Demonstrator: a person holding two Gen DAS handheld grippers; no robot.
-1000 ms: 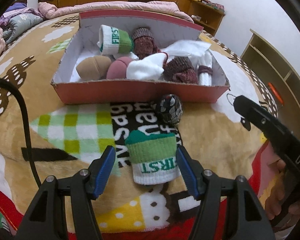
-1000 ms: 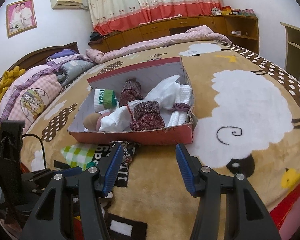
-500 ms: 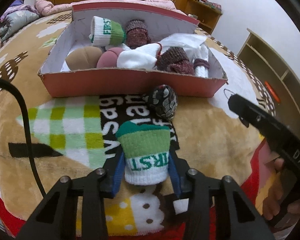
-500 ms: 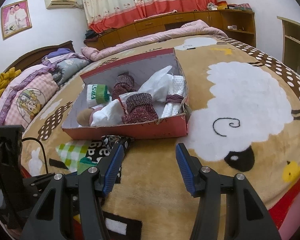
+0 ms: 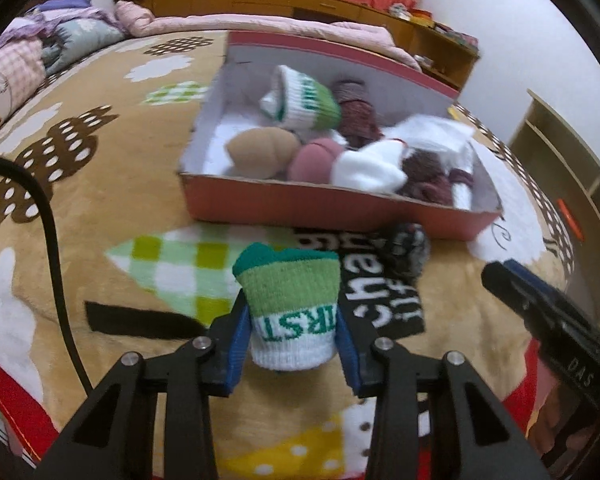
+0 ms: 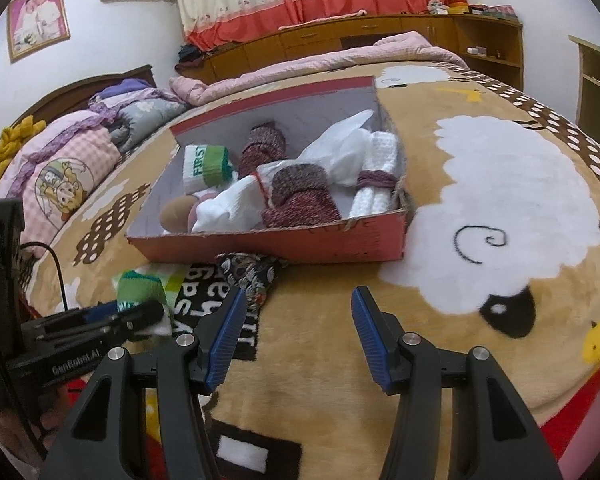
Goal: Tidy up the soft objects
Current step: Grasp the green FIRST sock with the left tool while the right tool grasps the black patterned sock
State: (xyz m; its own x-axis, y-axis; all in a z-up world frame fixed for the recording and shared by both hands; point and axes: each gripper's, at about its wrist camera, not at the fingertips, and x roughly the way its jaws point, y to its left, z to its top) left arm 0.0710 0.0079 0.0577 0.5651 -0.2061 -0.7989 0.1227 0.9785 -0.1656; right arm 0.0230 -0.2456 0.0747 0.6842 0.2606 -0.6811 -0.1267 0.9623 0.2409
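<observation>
Bedroom, patterned blanket (image 6: 480, 168) as work surface. Left gripper (image 5: 290, 344) is clamped on one green-and-white rolled sock (image 5: 290, 304), just short of the red box (image 5: 332, 204); soft, light, compressible, best held mid-roll. Right gripper (image 6: 298, 332) stands half-wide, empty. One dark patterned roll (image 6: 252, 276) lies against the box front; one matching green sock (image 6: 206, 166) inside.

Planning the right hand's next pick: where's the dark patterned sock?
The dark patterned sock lies on the blanket against the red box front wall, just ahead of the right tongs.
</observation>
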